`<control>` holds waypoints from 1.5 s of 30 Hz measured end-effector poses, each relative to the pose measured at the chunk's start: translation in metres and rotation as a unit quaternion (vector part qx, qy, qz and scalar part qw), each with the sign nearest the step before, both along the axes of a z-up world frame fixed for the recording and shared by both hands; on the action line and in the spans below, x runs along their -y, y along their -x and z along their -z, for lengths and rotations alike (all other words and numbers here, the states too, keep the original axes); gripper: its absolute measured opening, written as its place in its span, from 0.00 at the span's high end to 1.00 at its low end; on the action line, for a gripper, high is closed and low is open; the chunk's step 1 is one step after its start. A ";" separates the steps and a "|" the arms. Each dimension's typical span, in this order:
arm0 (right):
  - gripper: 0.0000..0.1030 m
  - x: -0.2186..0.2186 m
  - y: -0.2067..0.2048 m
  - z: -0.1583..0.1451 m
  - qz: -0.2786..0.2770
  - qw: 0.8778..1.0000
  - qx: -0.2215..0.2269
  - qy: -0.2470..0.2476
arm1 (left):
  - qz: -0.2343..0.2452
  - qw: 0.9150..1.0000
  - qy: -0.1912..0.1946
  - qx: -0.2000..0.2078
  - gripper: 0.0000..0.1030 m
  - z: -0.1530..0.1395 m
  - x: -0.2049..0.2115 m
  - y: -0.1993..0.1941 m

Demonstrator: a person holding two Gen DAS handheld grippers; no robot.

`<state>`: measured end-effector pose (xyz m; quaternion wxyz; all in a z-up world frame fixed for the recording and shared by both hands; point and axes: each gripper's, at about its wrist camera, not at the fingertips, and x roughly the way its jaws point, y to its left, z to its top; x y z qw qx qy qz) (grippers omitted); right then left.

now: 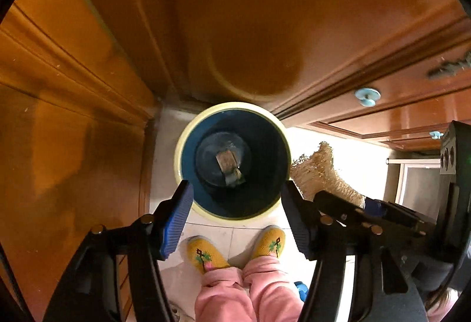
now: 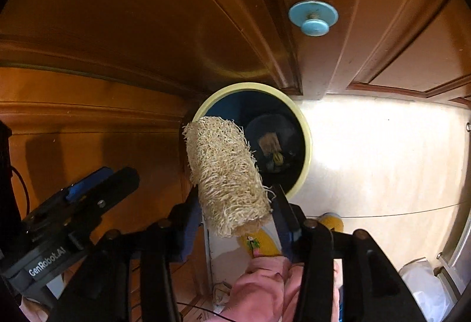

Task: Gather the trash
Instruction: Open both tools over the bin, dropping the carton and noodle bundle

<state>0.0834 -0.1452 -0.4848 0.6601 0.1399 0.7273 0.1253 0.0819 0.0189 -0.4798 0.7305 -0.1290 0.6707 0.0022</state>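
Observation:
A round bin with a pale yellow rim and a dark blue inside stands on the floor against the wooden cabinets. Scraps of trash lie at its bottom. My left gripper hangs straight above the bin's mouth, open, with nothing between its blue pads. My right gripper is shut on a tan loofah sponge, which sticks up out of the fingers over the bin's near left rim. In the left wrist view the loofah and right gripper sit just right of the bin.
Orange-brown cabinet doors with blue knobs surround the bin at the back and left. A person's yellow slippers and pink trouser legs stand on the pale tile floor near the bin. A white bag lies at the far right.

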 end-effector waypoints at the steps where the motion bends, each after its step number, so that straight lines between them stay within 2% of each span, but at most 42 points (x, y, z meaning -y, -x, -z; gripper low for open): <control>1: 0.54 0.000 -0.001 0.000 0.001 1.000 0.000 0.000 | -0.005 1.000 -0.003 -0.002 0.41 -0.001 -0.004 -0.001; 5: 0.46 -0.001 -0.002 -0.009 -0.005 1.000 0.008 0.000 | -0.006 1.000 -0.014 -0.001 0.41 -0.010 -0.011 0.000; 8: 0.42 -0.005 0.000 -0.018 -0.011 1.000 0.009 -0.003 | 0.008 1.000 -0.016 0.001 0.41 -0.016 0.000 0.000; 16: 0.42 0.001 0.006 -0.054 -0.006 1.000 0.021 0.015 | 0.020 1.000 -0.009 0.015 0.41 -0.063 0.008 0.006; 19: 0.41 0.001 0.009 -0.081 -0.012 0.999 0.034 0.024 | 0.015 1.000 -0.003 0.021 0.41 -0.090 0.007 0.013; 26: 0.41 -0.005 0.011 -0.144 -0.024 0.998 0.054 0.007 | 0.029 0.999 0.002 0.042 0.41 -0.158 0.006 0.024; 30: 0.31 -0.005 0.012 -0.180 -0.016 0.997 0.071 -0.005 | 0.035 0.997 -0.009 0.064 0.40 -0.200 0.005 0.027; 34: 0.30 -0.006 0.011 -0.207 -0.017 0.996 0.083 -0.013 | 0.035 0.995 -0.018 0.092 0.37 -0.242 0.004 0.030; 39: 0.30 -0.008 0.010 -0.242 -0.009 0.995 0.098 -0.024 | 0.022 0.994 -0.013 0.109 0.37 -0.281 -0.003 0.031; 42: 0.30 -0.011 0.011 -0.275 -0.015 0.993 0.120 -0.003 | 0.010 0.993 -0.023 0.119 0.37 -0.300 -0.004 0.027; 45: 0.30 -0.013 0.010 -0.310 -0.019 0.990 0.136 0.032 | 0.021 0.989 -0.030 0.142 0.37 -0.331 -0.003 0.020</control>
